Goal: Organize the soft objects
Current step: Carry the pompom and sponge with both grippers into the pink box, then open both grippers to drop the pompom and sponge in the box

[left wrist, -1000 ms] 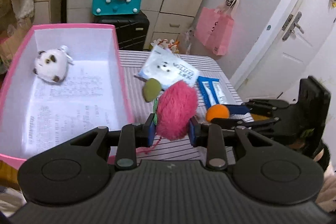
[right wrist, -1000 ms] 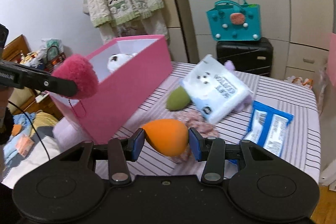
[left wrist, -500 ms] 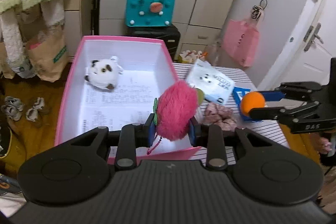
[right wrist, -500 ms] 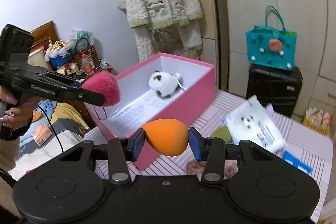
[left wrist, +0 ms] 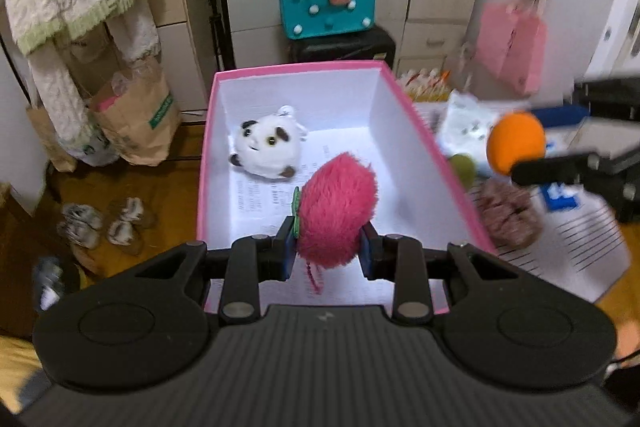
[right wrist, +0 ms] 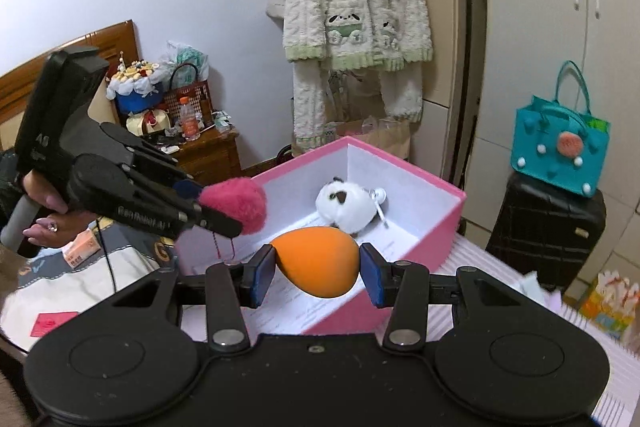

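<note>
Fluffy pink pompom (left wrist: 336, 211) squashes lightly in my left gripper (left wrist: 326, 251) jaws, while my right gripper (right wrist: 318, 273) jaws pinch the springy orange sponge (right wrist: 316, 261) mid-body, both featherlight above the pink box (left wrist: 424, 147).

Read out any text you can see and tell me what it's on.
"RenRobot.AI", as best it reads: side of the left gripper.
Print on the sheet in the box: too small.
Blue packet and paper bag label: blurred.
</note>
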The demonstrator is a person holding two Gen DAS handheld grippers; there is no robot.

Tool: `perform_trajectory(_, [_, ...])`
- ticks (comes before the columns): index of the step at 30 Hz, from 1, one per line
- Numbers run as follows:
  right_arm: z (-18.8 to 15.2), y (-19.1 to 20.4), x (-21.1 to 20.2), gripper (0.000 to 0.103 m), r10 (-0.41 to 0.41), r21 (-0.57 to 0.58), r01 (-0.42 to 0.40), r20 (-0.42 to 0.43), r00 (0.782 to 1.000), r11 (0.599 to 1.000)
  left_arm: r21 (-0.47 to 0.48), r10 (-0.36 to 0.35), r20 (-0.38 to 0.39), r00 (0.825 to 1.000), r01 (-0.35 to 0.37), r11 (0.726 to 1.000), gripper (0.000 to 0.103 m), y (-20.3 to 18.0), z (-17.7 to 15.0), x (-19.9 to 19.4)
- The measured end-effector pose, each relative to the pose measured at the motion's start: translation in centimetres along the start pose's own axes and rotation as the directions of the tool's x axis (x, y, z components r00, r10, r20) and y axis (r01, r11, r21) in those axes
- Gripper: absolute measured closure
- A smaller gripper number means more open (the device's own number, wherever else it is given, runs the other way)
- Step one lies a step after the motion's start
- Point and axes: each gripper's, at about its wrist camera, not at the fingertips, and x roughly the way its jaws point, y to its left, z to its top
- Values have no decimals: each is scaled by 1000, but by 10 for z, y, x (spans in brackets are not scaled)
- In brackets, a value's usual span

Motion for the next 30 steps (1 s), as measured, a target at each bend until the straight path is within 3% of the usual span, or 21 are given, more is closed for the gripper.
perform_trajectory(9, [40,-26,81,52,12,-57,-17,-101,995,998,163,48,-136,990,-25,986,73,3,24,54])
perform_trajectory(13, [48,-37,119,52,14,-85,-29,-175,984,996,175,45,-203,978,-9,985,73,7,32,78])
perform_trajectory(16, [51,-39,141,52,-8,-127,-19,-209,978,992,184,51,-223,973,-9,983,73,8,36,91])
perform_trajectory(30, [54,-59,200,52,9,-126,-54,-334,942,991,265,47,-289,956,33,964,71,7,51,116])
